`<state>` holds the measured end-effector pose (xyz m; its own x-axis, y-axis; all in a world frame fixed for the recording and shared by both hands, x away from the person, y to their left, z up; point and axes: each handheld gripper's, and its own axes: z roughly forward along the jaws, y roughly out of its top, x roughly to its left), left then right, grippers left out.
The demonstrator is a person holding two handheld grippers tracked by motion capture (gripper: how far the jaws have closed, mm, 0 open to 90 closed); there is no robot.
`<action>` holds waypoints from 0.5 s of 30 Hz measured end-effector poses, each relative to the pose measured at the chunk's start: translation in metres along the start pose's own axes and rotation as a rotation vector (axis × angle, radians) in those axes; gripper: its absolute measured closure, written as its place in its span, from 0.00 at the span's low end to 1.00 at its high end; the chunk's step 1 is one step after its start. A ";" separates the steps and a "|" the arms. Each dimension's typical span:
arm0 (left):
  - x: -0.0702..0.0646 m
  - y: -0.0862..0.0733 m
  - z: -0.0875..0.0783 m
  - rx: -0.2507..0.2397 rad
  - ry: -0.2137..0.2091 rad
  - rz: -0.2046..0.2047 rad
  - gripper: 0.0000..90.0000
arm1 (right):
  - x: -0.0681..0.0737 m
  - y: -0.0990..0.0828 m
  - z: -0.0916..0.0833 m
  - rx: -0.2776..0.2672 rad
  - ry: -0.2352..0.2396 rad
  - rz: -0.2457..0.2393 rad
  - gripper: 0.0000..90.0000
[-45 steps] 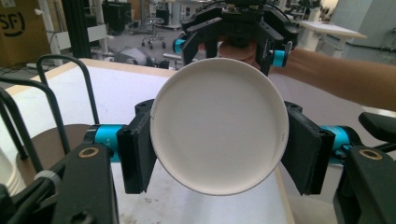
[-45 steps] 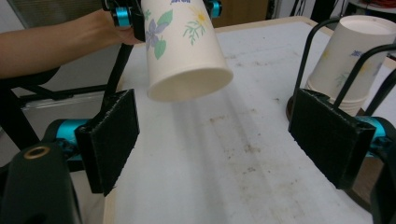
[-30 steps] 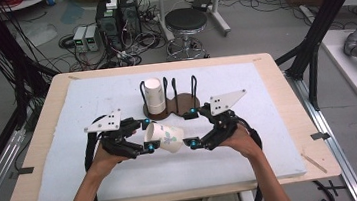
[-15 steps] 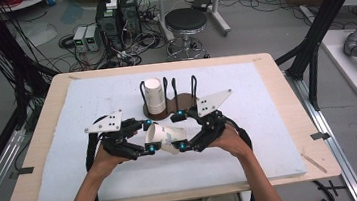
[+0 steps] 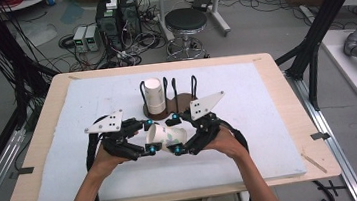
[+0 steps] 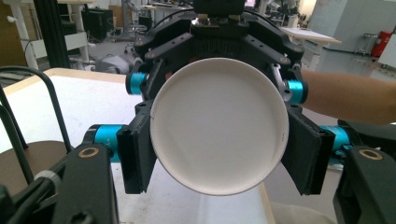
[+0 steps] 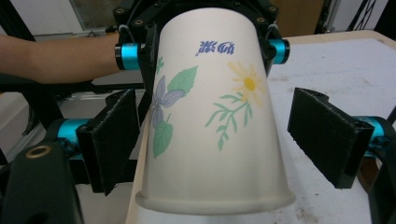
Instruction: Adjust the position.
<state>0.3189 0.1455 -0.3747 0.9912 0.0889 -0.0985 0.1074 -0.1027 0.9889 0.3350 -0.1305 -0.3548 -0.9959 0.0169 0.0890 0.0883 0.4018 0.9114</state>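
Right tool [image 5: 180,133] nearer — cup [image 5: 166,137] seemingly crosswise

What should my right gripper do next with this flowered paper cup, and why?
Probably close the right gripper on the paper cup. Its jaws stand open on either side of the cup near the rim, with a visible gap at one pad, while the left gripper is clamped on the base end. Gripping first should make the handover safer.

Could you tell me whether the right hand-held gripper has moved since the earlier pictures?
Yes. In the high view the right hand-held gripper has shifted left toward the paper cup, judged against the fixed wire rack behind it.
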 end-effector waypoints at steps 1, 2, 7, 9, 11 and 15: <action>0.000 0.000 0.000 -0.003 0.000 0.000 0.39 | 0.000 0.000 0.001 0.004 0.002 -0.003 0.19; 0.000 0.001 0.000 -0.004 -0.001 0.000 0.39 | 0.000 0.000 0.003 0.011 0.007 -0.006 0.19; -0.001 0.002 -0.001 -0.006 -0.006 0.006 0.39 | 0.000 0.000 0.007 0.022 0.011 -0.010 0.19; -0.001 0.002 -0.001 -0.008 -0.006 0.006 0.39 | 0.001 0.000 0.008 0.031 0.012 -0.003 0.19; -0.002 0.003 -0.001 -0.008 -0.006 0.007 0.39 | 0.000 0.000 0.009 0.028 0.012 -0.006 0.19; -0.002 0.004 -0.002 -0.006 -0.009 0.014 0.39 | 0.000 0.000 0.010 0.036 0.018 0.000 0.22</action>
<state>0.3174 0.1469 -0.3706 0.9932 0.0789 -0.0860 0.0936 -0.0983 0.9907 0.3350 -0.1219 -0.3591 -0.9953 0.0010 0.0966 0.0874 0.4349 0.8962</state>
